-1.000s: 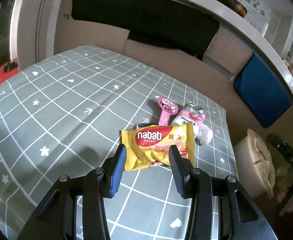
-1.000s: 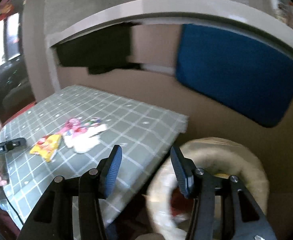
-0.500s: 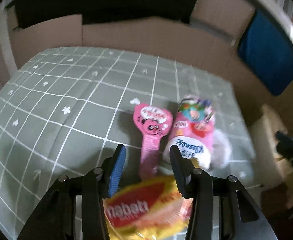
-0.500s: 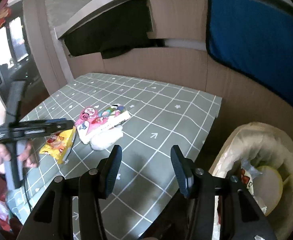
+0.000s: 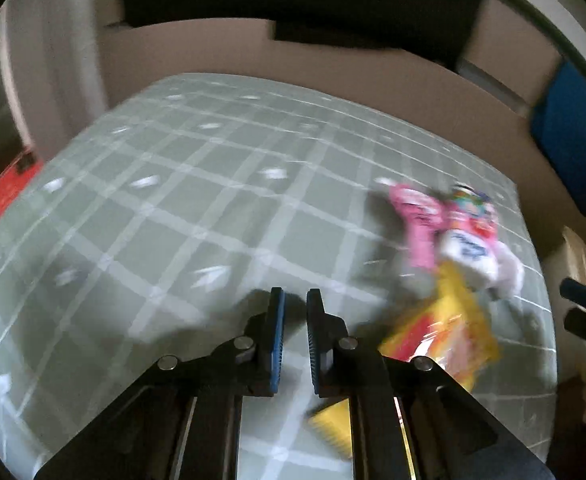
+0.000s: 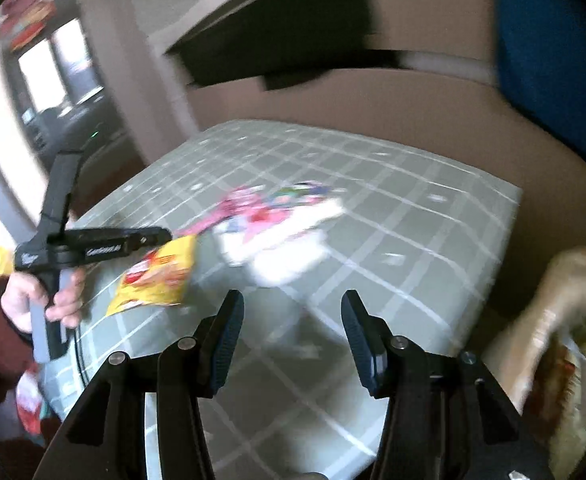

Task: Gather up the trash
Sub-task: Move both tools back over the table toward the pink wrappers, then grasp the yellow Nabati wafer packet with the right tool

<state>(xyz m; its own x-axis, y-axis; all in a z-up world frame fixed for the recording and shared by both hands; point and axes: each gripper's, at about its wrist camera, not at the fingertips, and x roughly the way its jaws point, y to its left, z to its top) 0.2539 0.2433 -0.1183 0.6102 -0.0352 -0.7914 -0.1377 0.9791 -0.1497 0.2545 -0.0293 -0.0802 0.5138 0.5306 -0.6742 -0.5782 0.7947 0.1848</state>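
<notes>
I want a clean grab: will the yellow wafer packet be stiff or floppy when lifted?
Probably floppy: the yellow wafer packet is thin film, and it bends and crinkles here. Likely light, lying flat on the tablecloth. Its glossy surface may slip from a grip on one edge.

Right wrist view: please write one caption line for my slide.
Open right gripper over the checked tablecloth; left gripper beside the yellow wafer wrapper.
</notes>
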